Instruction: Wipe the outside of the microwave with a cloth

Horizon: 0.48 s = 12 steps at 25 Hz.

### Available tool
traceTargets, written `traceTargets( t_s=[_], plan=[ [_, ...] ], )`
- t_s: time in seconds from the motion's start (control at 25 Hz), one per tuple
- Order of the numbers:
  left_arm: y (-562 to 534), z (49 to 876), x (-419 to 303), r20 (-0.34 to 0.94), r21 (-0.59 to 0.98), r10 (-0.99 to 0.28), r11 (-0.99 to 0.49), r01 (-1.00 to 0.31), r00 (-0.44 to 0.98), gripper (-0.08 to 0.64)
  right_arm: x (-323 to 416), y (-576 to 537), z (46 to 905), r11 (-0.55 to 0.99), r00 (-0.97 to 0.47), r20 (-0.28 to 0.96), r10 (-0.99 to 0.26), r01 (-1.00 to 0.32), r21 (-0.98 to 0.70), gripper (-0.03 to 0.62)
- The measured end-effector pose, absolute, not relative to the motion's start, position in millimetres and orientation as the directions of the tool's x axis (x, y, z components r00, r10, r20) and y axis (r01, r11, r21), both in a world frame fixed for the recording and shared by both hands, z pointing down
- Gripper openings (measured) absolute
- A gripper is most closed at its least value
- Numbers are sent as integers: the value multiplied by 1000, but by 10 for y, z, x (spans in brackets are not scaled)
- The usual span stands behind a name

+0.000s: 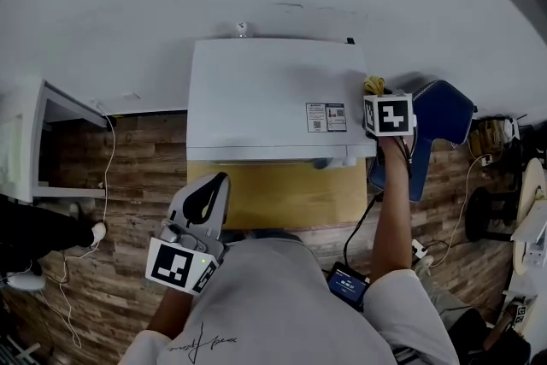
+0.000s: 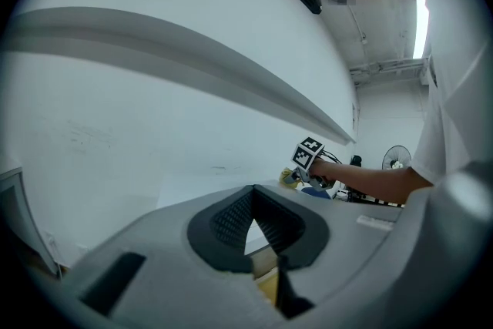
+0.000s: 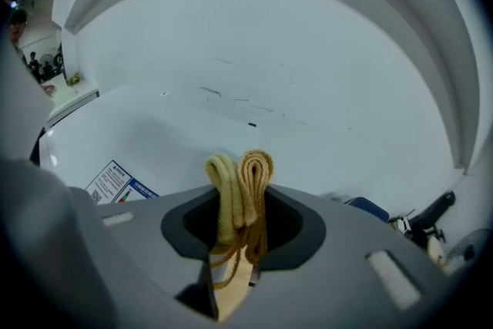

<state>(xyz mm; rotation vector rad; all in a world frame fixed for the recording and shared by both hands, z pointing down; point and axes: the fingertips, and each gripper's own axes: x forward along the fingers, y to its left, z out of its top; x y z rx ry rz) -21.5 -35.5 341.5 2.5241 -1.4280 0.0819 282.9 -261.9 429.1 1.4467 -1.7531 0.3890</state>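
Observation:
The white microwave (image 1: 273,98) stands against the wall, and I look down on its top. My right gripper (image 1: 374,94) is at the top's right edge, next to the label sticker (image 1: 326,117), and is shut on a folded yellow cloth (image 1: 373,85). In the right gripper view the cloth (image 3: 243,181) sticks up in two loops between the jaws, above the microwave top (image 3: 154,135). My left gripper (image 1: 205,194) hovers in front of the microwave at the lower left, with its jaws shut on nothing. The left gripper (image 2: 254,226) points over the microwave towards the wall.
The microwave rests on a tan tabletop (image 1: 282,194). A blue chair (image 1: 440,124) stands close on the right, a white cabinet (image 1: 34,141) on the left. Cables (image 1: 107,175) trail over the wood-patterned floor. The wall lies directly behind the microwave.

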Motion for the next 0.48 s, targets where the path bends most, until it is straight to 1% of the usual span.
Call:
traceTargets(
  t_s=[0.2, 0.32, 0.48],
  plan=[
    [-238, 3397, -340, 162, 184, -818, -525, -831, 552, 1, 2803, -2577, 4286, 215, 44, 721, -691, -940, 264, 118],
    [-158, 3398, -394, 161, 188, -807, -540, -820, 568, 1, 2706, -2553, 4292, 213, 82, 716, -693, -926, 312, 118],
    [-74, 3392, -470, 152, 198, -796, -556, -807, 585, 0, 2569, -2531, 4271, 215, 90, 712, -696, -920, 327, 118]
  ],
)
